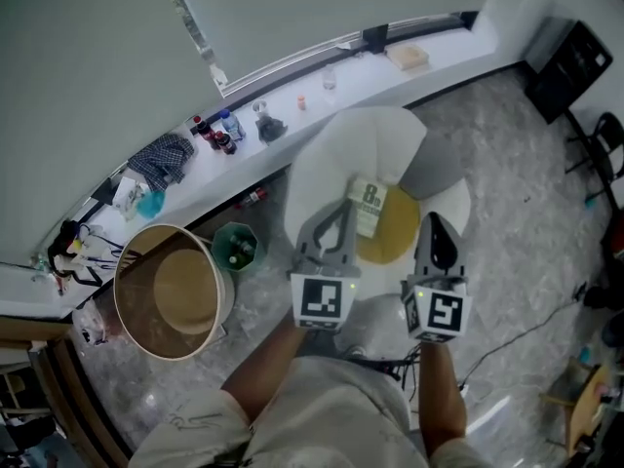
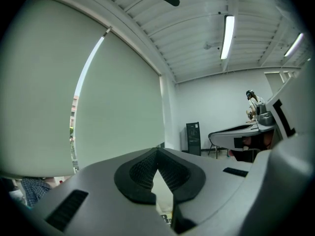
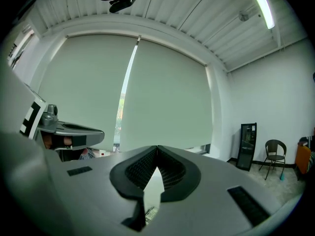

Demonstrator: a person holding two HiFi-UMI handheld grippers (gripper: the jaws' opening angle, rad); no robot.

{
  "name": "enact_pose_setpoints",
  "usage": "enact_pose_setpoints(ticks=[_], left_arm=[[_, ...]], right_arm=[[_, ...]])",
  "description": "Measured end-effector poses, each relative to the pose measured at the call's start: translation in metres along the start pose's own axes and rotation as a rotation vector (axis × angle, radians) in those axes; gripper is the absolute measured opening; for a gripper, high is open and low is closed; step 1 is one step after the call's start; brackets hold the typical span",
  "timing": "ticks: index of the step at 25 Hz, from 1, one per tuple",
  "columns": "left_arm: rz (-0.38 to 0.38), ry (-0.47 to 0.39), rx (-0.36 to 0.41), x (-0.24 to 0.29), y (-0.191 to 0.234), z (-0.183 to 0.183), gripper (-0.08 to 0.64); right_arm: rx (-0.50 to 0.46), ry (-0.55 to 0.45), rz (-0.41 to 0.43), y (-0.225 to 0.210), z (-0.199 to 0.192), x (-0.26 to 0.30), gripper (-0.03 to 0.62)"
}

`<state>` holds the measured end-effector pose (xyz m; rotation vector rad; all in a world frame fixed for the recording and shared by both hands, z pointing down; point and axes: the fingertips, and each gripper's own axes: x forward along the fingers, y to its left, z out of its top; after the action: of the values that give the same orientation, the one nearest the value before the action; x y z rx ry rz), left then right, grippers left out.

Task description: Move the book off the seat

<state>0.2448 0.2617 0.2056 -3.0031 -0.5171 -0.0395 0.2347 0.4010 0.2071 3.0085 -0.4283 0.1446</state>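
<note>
Book on the yellow seat, two shut grippers close by

One book [image 1: 370, 206], a large "8" on its cover, lies toward the 10 o'clock side of the seat [image 1: 398, 240]. It is at 1 o'clock just beside the left gripper [image 1: 343, 206] and at 10 o'clock from the right gripper [image 1: 434, 219]. Both grippers' fingers are pressed together, pinching nothing. One tan tub [image 1: 175, 291] stands at 9 o'clock with one green bin [image 1: 235, 247] beside it. Bottles [image 1: 219, 133] and a cloth [image 1: 164, 157] sit on the sill [image 1: 322, 100] at 11.
</note>
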Motion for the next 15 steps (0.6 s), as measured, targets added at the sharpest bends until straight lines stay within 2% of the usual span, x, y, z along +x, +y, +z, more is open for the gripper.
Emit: enact_pose_setpoints(ticks=[7, 12, 15], left_arm=[[-0.035, 0.093, -0.04, 0.054, 0.032, -0.046, 0.003], [-0.041, 0.172, -0.021, 0.079, 0.024, -0.099, 0.003], [-0.03, 0.226, -0.049, 0.1, 0.015, -0.141, 0.003]], right_arm=[[0.024, 0.087, 0.0, 0.011, -0.039, 0.066, 0.006], [0.031, 0.173, 0.008, 0.0, -0.099, 0.087, 0.006], [0.051, 0.217, 0.017, -0.012, -0.144, 0.103, 0.006]])
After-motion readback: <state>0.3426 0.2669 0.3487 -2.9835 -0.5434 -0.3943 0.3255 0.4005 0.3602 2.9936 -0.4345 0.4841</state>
